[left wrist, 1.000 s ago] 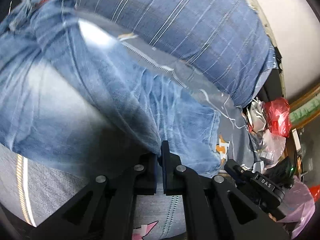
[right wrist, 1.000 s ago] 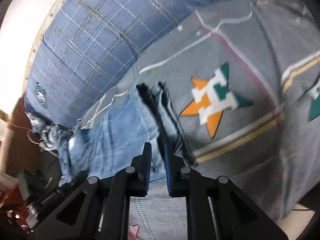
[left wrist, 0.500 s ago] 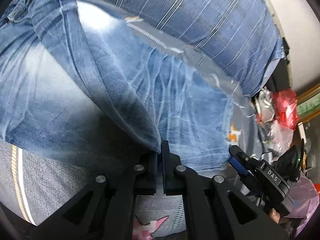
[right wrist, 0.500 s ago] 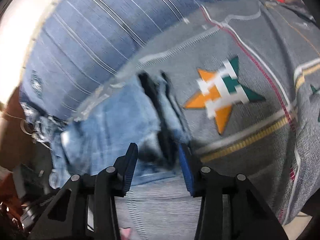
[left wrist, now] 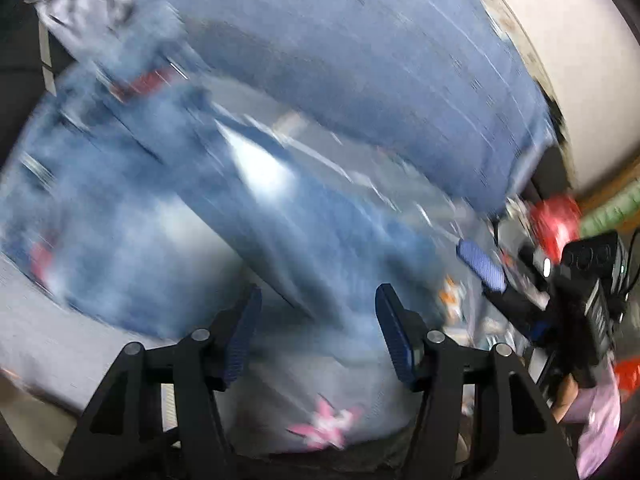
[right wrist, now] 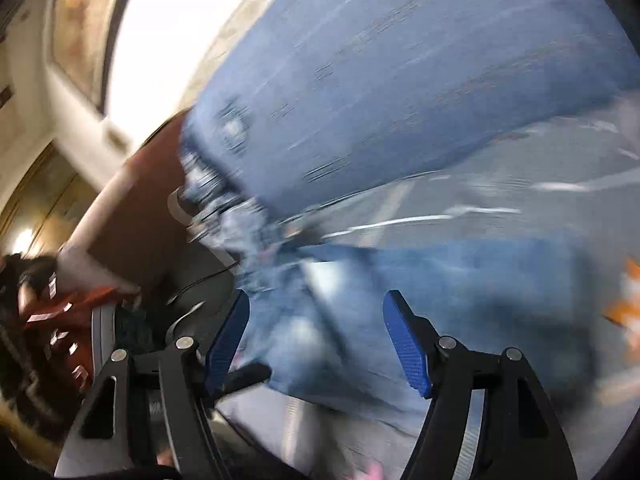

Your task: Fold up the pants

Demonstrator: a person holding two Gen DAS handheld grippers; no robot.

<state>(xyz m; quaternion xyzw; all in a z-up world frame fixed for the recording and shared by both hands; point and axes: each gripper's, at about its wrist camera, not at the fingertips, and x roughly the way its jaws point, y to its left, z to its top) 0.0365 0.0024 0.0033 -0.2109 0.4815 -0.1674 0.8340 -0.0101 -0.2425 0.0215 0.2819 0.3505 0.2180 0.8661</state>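
Note:
The blue jeans (left wrist: pixel 168 216) lie folded on a grey bedspread (left wrist: pixel 280 404), below a blue striped pillow (left wrist: pixel 360 60). Both views are blurred by motion. My left gripper (left wrist: pixel 318 328) hangs above the near edge of the jeans, its jaws opening, with nothing gripped between them. In the right wrist view the same jeans (right wrist: pixel 460 280) lie ahead. My right gripper (right wrist: pixel 318 336) is lifted off them with its jaws opening, and its blue pads (right wrist: pixel 408 344) touch no cloth. The right gripper (left wrist: pixel 480 268) also shows at the right of the left wrist view.
A red plastic bag (left wrist: pixel 556 224) and clutter sit past the bed's right end. A brown headboard (right wrist: pixel 136 208) and a pale wall (right wrist: pixel 160 40) stand to the left in the right wrist view. The striped pillow (right wrist: pixel 400 80) lies behind the jeans.
Both grippers let go of the denim and opened. Each has drawn back and up from the jeans, and the right one has rolled and swung toward the left.

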